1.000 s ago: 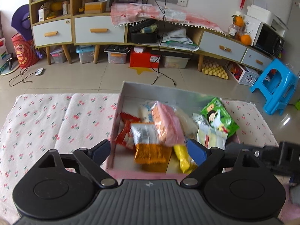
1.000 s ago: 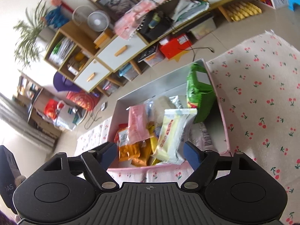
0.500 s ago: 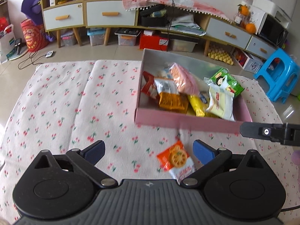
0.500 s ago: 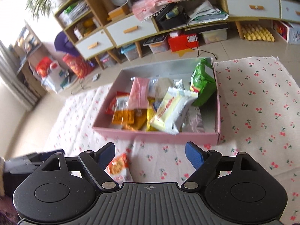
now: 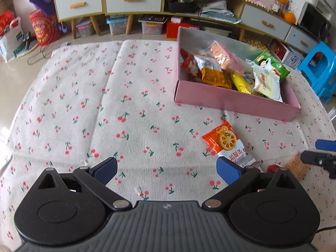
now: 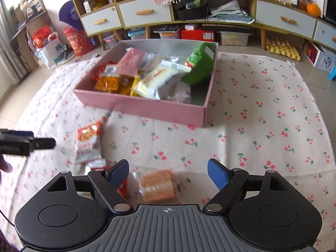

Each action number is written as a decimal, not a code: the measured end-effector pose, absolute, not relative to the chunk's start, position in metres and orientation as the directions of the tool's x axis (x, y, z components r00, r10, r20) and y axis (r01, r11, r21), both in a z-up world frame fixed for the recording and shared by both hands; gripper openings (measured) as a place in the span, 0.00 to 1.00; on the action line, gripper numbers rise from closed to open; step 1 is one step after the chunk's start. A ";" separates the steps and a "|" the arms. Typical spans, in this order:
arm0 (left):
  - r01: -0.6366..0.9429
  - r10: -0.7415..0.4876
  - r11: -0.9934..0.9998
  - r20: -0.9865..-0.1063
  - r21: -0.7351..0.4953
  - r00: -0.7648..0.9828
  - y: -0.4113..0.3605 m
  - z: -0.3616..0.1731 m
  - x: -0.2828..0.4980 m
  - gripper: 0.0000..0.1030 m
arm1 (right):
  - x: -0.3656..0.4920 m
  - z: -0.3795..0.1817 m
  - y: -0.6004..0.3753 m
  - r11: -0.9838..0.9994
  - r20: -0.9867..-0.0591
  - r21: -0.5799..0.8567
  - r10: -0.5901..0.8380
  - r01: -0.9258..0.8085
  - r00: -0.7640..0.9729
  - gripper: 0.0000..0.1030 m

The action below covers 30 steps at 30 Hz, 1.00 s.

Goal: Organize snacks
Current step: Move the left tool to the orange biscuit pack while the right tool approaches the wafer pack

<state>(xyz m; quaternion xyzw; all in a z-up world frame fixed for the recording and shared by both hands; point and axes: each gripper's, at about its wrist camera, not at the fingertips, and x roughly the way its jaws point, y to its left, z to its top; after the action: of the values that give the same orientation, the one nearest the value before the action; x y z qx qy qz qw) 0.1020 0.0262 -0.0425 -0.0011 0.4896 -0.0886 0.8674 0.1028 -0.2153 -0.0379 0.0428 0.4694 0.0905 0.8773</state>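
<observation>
- Left gripper (image 5: pixel 167 169): my jaws stand spread wide with only cherry-print cloth (image 5: pixel 105 105) between them. Nothing is grasped.
- Right gripper (image 6: pixel 168 173): jaws also released, apart, with a clear-wrapped orange biscuit pack (image 6: pixel 157 185) lying on the cloth between them, nearer my left pad. The pads do not touch it.
- Task items: most snacks are already piled in the pink box (image 5: pixel 235 100). Still outside it on the cloth are the orange cracker packet (image 5: pixel 227 145), just in front of my left gripper's right pad, the biscuit pack, and a small red wrapper (image 6: pixel 124 185) partly hidden behind my right gripper's left finger.
- Risk 1: the biscuit pack sits off-centre in the right jaws, so closing from here could pinch only the slack wrapper edge and let it slip.
- Risk 2: the two grippers work close together (each shows at the edge of the other's view), so reaching for neighbouring packets at once could make them collide.
- Risk 3: the box is heaped, and a packet dropped on the pile could slide back over the low wall.
- View differences: the left wrist view shows the cracker packet's print sharply, while the right wrist view blurs it. Only the right wrist view shows the biscuit pack whole and the empty corner of the box by the green bag (image 6: pixel 199 63).
</observation>
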 end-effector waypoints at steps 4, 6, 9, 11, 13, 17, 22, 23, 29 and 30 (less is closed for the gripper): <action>0.095 -0.194 0.981 -0.852 -0.169 0.487 0.029 -0.044 0.102 0.98 | 0.096 -0.042 -0.218 0.984 -0.818 0.064 0.148 -0.167 0.555 0.82; 0.067 -0.196 0.980 -0.851 -0.188 0.487 0.026 -0.044 0.100 0.98 | 0.093 -0.043 -0.220 0.982 -0.818 0.031 0.133 -0.188 0.559 0.82; 0.063 -0.205 0.978 -0.853 -0.199 0.480 0.017 -0.045 0.098 0.98 | 0.091 -0.046 -0.225 0.977 -0.826 0.019 0.135 -0.212 0.548 0.82; 0.069 -0.205 0.978 -0.851 -0.197 0.483 0.009 -0.045 0.097 0.98 | 0.088 -0.048 -0.225 0.973 -0.831 0.019 0.142 -0.229 0.538 0.82; 0.079 -0.204 0.979 -0.852 -0.189 0.482 0.000 -0.046 0.095 0.98 | 0.087 -0.050 -0.226 0.969 -0.839 0.037 0.162 -0.242 0.519 0.82; 0.101 -0.209 0.978 -0.864 -0.183 0.459 -0.016 -0.052 0.097 0.92 | 0.088 -0.052 -0.225 0.968 -0.848 0.104 0.205 -0.227 0.488 0.82; 0.072 -0.193 0.981 -0.872 -0.181 0.451 -0.029 -0.060 0.099 0.86 | 0.091 -0.056 -0.216 0.967 -0.853 0.138 0.227 -0.216 0.471 0.82; 0.063 -0.188 0.982 -0.868 -0.180 0.460 -0.031 -0.060 0.099 0.86 | 0.091 -0.057 -0.213 0.967 -0.853 0.130 0.222 -0.221 0.471 0.82; 0.029 -0.167 0.984 -0.851 -0.176 0.498 -0.041 -0.060 0.103 0.86 | 0.093 -0.069 -0.202 0.970 -0.865 0.087 0.186 -0.226 0.466 0.83; 0.023 -0.153 0.986 -0.850 -0.164 0.504 -0.043 -0.061 0.104 0.86 | 0.092 -0.069 -0.201 0.970 -0.863 0.077 0.181 -0.231 0.472 0.84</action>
<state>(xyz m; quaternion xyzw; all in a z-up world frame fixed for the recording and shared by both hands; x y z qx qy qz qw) 0.1036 -0.0429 -0.0610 -0.0657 0.4954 -0.0510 0.8646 0.0922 -0.2010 -0.0692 -0.0252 0.4996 0.1199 0.8575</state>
